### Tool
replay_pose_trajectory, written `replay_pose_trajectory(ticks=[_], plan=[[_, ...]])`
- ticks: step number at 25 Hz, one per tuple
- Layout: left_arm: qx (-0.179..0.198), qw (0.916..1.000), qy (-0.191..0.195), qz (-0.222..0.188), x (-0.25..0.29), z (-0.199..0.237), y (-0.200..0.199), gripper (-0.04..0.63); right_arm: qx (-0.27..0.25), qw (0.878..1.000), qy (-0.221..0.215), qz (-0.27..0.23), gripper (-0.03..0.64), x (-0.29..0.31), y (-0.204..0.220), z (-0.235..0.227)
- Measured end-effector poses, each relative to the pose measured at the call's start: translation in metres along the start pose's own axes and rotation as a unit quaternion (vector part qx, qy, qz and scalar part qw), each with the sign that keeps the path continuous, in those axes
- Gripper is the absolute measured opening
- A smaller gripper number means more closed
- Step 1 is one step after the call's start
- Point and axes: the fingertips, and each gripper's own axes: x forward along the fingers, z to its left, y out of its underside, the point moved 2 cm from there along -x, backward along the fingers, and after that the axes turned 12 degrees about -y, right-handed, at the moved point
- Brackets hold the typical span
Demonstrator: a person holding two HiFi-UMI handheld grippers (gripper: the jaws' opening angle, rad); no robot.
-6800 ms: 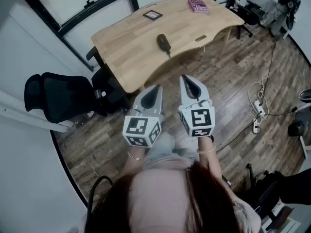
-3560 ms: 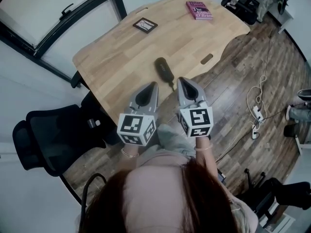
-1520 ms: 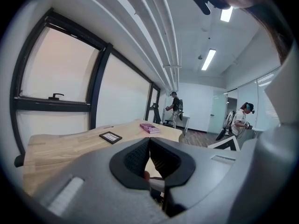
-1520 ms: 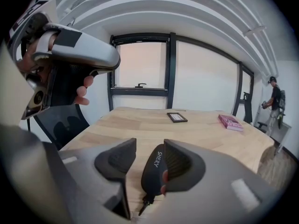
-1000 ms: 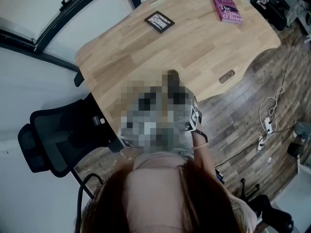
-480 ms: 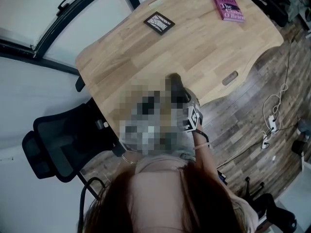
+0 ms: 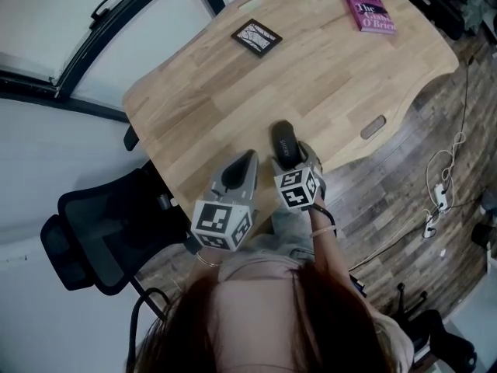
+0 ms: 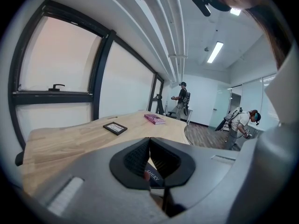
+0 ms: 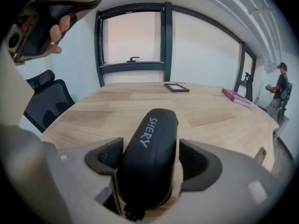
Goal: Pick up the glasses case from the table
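The glasses case (image 7: 285,142) is a dark oval pouch with white lettering, lying on the light wooden table (image 7: 217,107) near its front edge. In the right gripper view the case (image 9: 149,157) lies lengthwise between the two jaws. My right gripper (image 7: 290,157) straddles its near end, and its jaws are opening; a gap shows beside the right-hand pad (image 9: 198,160). My left gripper (image 7: 249,156) hovers just left of the case with its pads together and nothing held. In its own view the left gripper (image 8: 149,141) shows the case's lettering below its tips.
A black-framed picture (image 7: 256,37) and a pink book (image 7: 371,10) lie farther back on the table. A slot (image 7: 373,127) is cut in the top near its curved right edge. A black office chair (image 7: 101,231) stands at the left. Cables (image 7: 446,177) trail on the wood floor.
The person has walked up to the table. Both grippers have come down over its front edge, and the right one now sits around the case's near end.
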Motion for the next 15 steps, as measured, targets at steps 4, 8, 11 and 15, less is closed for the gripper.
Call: replay_pose_trajectory(ticks=[4,8,11,15], plan=[[0.001,1.0,0.0,0.005,0.003,0.001,0.002,0.011,0.016,1.0,-0.008,0.008,0.376,0.007,0.003,-0.002],[0.002,0.9999,-0.002,0.01,0.005,0.001,0.004,0.011,0.029,0.999,-0.013,0.012,0.379,0.013,0.006,-0.004],[0.001,0.9999,-0.005,0.012,0.006,0.002,0.005,0.011,0.036,0.999,-0.014,0.011,0.382,0.016,0.007,-0.005],[0.0,0.9999,-0.008,0.013,0.007,0.002,0.005,0.011,0.041,0.999,-0.021,0.006,0.382,0.02,0.006,-0.008]])
